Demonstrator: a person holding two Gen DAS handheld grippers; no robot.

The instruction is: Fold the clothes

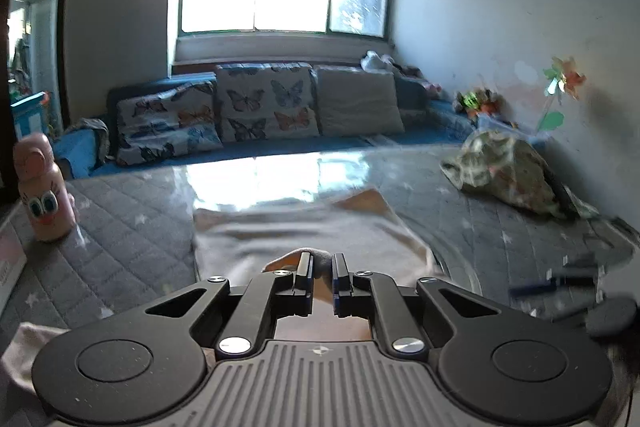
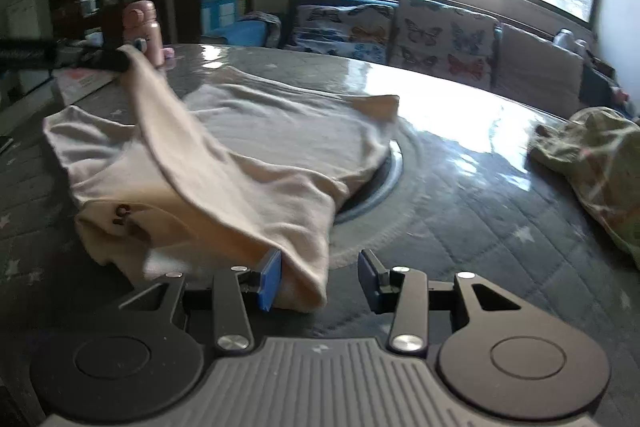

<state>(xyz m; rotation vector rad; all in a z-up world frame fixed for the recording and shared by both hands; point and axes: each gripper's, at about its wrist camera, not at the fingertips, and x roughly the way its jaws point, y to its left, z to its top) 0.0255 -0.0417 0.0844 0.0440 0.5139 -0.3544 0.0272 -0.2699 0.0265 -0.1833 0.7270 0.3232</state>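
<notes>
Right wrist view: nearest the lens, the right gripper (image 2: 320,277) is seen spread wide, its blue pads well apart, with a folded edge of the cream garment (image 2: 248,147) lying between them against the left pad but not pinched. From there a band of the cloth is drawn taut and lifted toward the far left, where the left gripper (image 2: 108,61) is seen holding its end. In the left wrist view the left gripper (image 1: 322,269) is shown pressed nearly together on a ridge of the garment (image 1: 304,231), so that the edge can be carried, presumably across the body as a fold. The rest of the garment is spread flat on the quilted table cover (image 2: 480,227). Farther off, a patterned cloth (image 2: 600,167) is heaped at the right and a pink bottle (image 2: 142,27) is stood at the far left, both apart from the garment.
</notes>
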